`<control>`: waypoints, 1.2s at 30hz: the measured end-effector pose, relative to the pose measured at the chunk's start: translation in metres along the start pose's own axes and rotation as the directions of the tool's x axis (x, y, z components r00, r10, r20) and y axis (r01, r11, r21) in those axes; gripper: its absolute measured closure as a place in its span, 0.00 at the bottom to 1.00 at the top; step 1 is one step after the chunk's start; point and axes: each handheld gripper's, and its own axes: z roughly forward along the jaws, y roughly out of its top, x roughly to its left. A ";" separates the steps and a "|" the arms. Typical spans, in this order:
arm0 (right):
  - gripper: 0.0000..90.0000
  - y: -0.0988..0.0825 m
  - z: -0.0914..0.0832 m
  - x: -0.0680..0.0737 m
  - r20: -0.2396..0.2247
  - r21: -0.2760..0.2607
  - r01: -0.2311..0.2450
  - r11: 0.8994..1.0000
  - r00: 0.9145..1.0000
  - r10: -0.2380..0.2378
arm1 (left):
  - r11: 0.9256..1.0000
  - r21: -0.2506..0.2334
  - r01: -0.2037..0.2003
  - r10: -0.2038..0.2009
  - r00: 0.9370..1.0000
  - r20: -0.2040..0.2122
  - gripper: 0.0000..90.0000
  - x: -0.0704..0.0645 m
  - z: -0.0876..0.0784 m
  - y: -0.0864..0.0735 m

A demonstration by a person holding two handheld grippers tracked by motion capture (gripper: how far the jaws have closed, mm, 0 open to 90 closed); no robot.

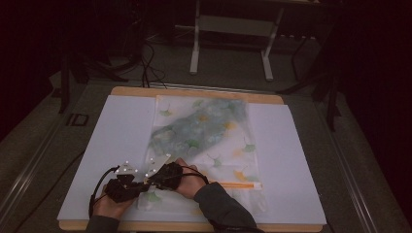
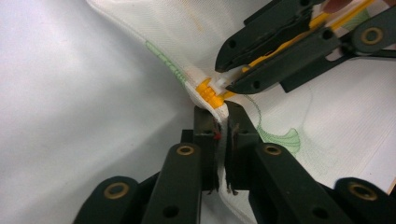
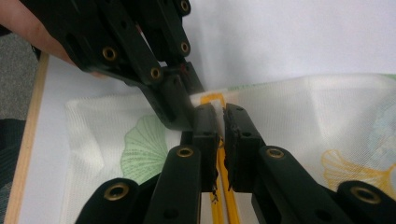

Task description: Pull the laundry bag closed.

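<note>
At the near left corner of the mesh bag [image 1: 204, 141], close to the person's edge of the white sheet [image 1: 111, 145], both tongs met at one small spot. The bag lay flat, with its long axis running away from the person, and its yellow zipper [image 1: 238, 185] ran across the near end, from the corner toward the right.

The left gripper [image 2: 223, 112] was closed on the bag fabric just beside the zipper's end, so the cloth stood pinched between its two jaws. The right gripper [image 3: 220, 109] was closed on the zipper line itself; in the left gripper view it seemed to hold the small white puller [image 2: 224, 80] next to the yellow end stop [image 2: 209, 92].

The two grippers were almost touching each other, the left one on the outer side of the corner. I judged that the coming move depended on this: the zipper track stretched to the right, away from the left gripper, so the right gripper would pull along that line while the left one kept the corner fixed.
</note>
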 end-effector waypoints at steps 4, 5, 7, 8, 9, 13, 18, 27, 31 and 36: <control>0.94 -0.004 0.000 -0.002 -0.005 0.005 -0.003 1.000 1.000 0.003 | 1.000 0.001 -0.007 0.007 1.000 -0.004 0.97 -0.001 0.000 0.000; 0.94 -0.005 0.000 -0.002 -0.007 0.004 -0.002 1.000 1.000 0.002 | 1.000 0.000 -0.008 0.008 1.000 -0.005 0.97 -0.001 0.000 0.000; 0.94 -0.006 0.000 -0.003 -0.010 0.007 -0.005 1.000 1.000 0.005 | 1.000 -0.003 -0.010 0.010 1.000 -0.007 0.97 -0.002 0.000 0.000; 0.94 -0.007 0.000 -0.003 -0.011 0.008 -0.005 1.000 1.000 0.005 | 1.000 -0.004 -0.008 0.008 1.000 -0.005 0.97 -0.001 -0.001 0.000; 0.94 -0.007 0.000 -0.003 -0.012 0.009 -0.005 1.000 1.000 0.006 | 1.000 -0.007 -0.005 0.005 1.000 -0.002 0.97 -0.001 -0.001 0.000; 0.94 -0.011 0.002 -0.004 -0.018 0.015 -0.009 1.000 1.000 0.009 | 1.000 -0.008 -0.008 0.008 1.000 -0.004 0.97 -0.001 -0.001 0.000; 0.94 -0.012 0.003 -0.005 -0.015 0.024 -0.005 1.000 1.000 0.005 | 1.000 -0.023 -0.003 0.003 1.000 -0.002 0.97 -0.001 -0.004 0.000; 0.94 -0.021 0.003 -0.007 -0.012 0.039 -0.020 0.999 1.000 0.021 | 0.999 -0.048 -0.002 0.002 1.000 -0.009 0.97 -0.002 -0.008 0.001; 0.94 -0.022 0.001 -0.007 0.000 0.053 -0.008 0.999 1.000 0.008 | 0.998 -0.059 -0.002 0.001 1.000 -0.011 0.97 -0.002 -0.009 0.000; 0.94 -0.023 -0.002 -0.007 0.005 0.067 0.001 0.998 1.000 -0.002 | 0.998 -0.066 0.003 -0.003 1.000 -0.007 0.97 -0.001 -0.011 0.000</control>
